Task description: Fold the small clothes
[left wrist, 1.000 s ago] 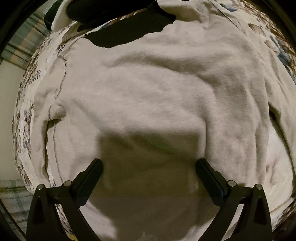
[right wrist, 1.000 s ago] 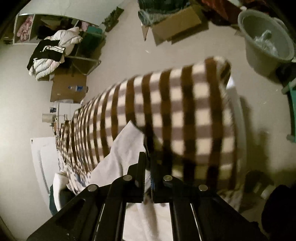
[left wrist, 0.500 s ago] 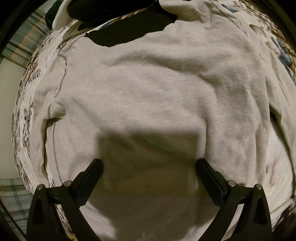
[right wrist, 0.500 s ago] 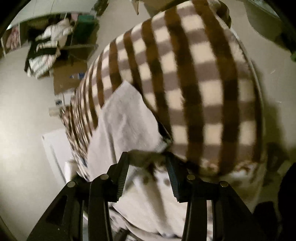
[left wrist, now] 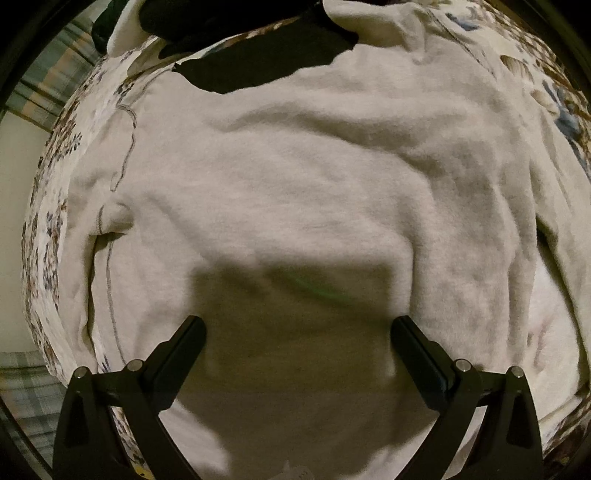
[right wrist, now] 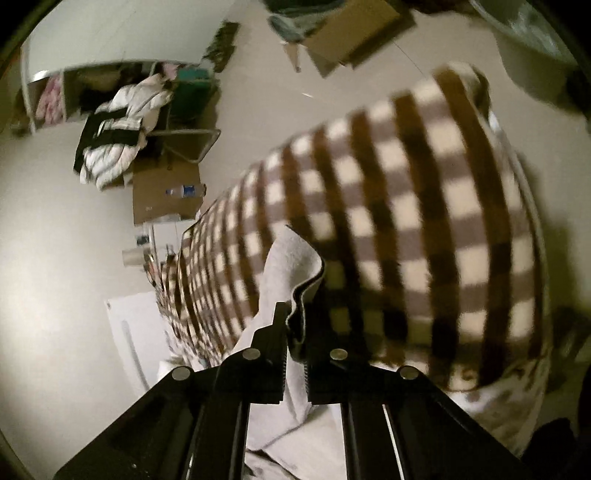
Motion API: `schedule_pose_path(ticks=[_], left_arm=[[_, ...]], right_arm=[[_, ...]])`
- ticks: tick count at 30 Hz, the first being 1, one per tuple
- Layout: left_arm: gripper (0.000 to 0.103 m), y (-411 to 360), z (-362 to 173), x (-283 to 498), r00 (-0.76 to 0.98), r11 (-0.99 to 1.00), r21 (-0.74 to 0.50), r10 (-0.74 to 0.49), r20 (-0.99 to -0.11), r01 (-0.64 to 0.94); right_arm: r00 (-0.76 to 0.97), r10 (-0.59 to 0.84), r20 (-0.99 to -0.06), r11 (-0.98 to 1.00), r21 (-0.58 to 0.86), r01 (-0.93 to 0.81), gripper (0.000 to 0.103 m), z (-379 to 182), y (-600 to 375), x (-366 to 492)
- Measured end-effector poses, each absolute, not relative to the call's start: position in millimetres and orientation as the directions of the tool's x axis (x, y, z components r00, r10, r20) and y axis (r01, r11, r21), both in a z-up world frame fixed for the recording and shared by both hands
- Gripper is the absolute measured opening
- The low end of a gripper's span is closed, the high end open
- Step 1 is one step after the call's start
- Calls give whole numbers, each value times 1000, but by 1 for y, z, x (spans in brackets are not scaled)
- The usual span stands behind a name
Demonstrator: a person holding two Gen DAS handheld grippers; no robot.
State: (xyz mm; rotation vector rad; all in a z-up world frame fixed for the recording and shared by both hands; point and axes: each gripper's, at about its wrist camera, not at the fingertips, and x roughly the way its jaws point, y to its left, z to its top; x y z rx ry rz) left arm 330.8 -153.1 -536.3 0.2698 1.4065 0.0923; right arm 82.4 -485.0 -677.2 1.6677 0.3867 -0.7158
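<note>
A pale grey fleece garment lies spread flat on a floral sheet. My left gripper hovers over its lower middle, pointing steeply down, open wide with nothing between its fingers. In the right wrist view, a folded edge of the same grey garment sticks up from my right gripper. Its jaws are closing tight, and the pads pinch that edge. A brown-and-cream checked blanket lies behind the held edge.
A black garment lies at the far edge of the grey one. Beyond the bed, on the floor, are a pile of clothes, a cardboard box, a water bottle and a grey bucket.
Half a second ago my right gripper stood open low over the garment's edge. Now it is shut on that edge and sits higher. The left gripper has not moved.
</note>
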Motion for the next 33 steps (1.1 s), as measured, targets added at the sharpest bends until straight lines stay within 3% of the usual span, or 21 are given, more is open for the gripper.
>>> schedule_pose_path(ticks=[8,16,24,33], left_arm=[[103,-116,-508,332,161,983,186,183,-970,5],[103,-8,-471,334,187,964,202,233,-954,-171],[103,101,-464,317,183,909,244,317,-931,-338],[103,155,-491,297,100,873,226,295,-950,-431]], right_arm=[[768,-94,-634,101,761,641,7,-567,-465,126],[743,160,-650,510,699,501,7,-480,-344,253],[535,337,-775,780,548,303,6,-507,-138,369],[336,359,-871,879,436,191,4,-568,-27,386]])
